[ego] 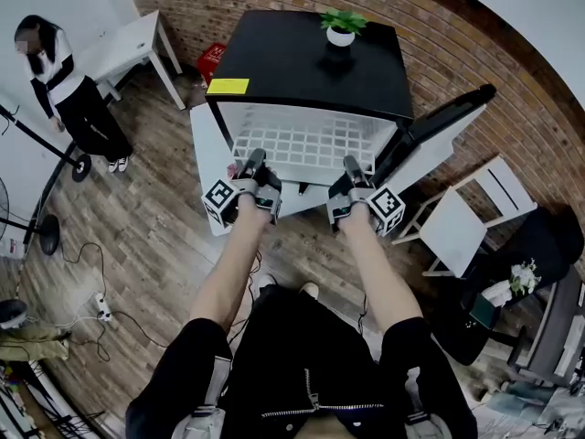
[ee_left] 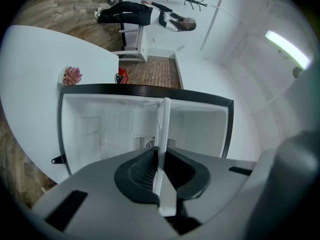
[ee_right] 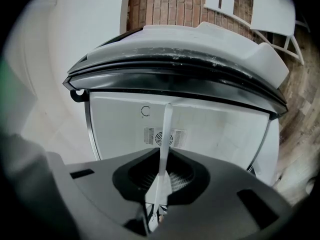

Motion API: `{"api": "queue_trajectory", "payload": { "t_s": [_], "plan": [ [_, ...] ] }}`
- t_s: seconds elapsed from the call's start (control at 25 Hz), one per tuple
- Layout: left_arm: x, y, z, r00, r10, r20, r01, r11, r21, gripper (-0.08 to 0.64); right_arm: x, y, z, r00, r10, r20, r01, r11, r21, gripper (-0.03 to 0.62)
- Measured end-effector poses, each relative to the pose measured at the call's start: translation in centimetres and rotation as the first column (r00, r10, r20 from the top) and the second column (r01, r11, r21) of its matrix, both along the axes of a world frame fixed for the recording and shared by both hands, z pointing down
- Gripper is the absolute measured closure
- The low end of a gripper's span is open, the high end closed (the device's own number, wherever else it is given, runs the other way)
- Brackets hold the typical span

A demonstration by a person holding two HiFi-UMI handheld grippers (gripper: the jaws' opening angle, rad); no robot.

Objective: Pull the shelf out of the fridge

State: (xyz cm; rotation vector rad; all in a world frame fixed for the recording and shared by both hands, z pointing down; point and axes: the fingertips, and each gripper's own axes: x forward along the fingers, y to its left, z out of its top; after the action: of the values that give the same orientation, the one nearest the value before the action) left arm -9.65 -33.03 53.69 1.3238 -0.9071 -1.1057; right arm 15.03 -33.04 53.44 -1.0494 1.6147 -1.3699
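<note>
A small black fridge [ego: 311, 62] stands open in front of me, its white inside showing. The white wire shelf [ego: 306, 144] lies level and juts forward past the fridge's front opening. My left gripper [ego: 251, 167] is shut on the shelf's front edge at its left end, and my right gripper [ego: 352, 167] is shut on the same edge at its right end. In the left gripper view the shelf [ee_left: 162, 134] runs edge-on between the dark pads of that gripper [ee_left: 159, 169]. The right gripper view shows the shelf [ee_right: 165, 129] edge-on as well, pinched in that gripper [ee_right: 160, 176].
The fridge door [ego: 439, 131] hangs open to the right. A potted plant [ego: 341, 30] sits on the fridge top. A white chair [ego: 466, 218] stands at the right. A person [ego: 64, 90] stands at the far left by a white table [ego: 128, 44]. Cables [ego: 101, 309] lie on the floor.
</note>
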Motion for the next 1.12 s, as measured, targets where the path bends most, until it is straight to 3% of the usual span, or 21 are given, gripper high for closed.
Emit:
{"api": "queue_trajectory", "payload": {
  "t_s": [1.12],
  "plan": [
    [0.2, 5.0, 0.0, 0.997, 0.069, 0.014, -0.069, 0.998, -0.006, 0.523, 0.2, 5.1, 0.1, 1.000, 0.003, 0.007, -0.003, 1.000, -0.004, 0.561]
  ]
}}
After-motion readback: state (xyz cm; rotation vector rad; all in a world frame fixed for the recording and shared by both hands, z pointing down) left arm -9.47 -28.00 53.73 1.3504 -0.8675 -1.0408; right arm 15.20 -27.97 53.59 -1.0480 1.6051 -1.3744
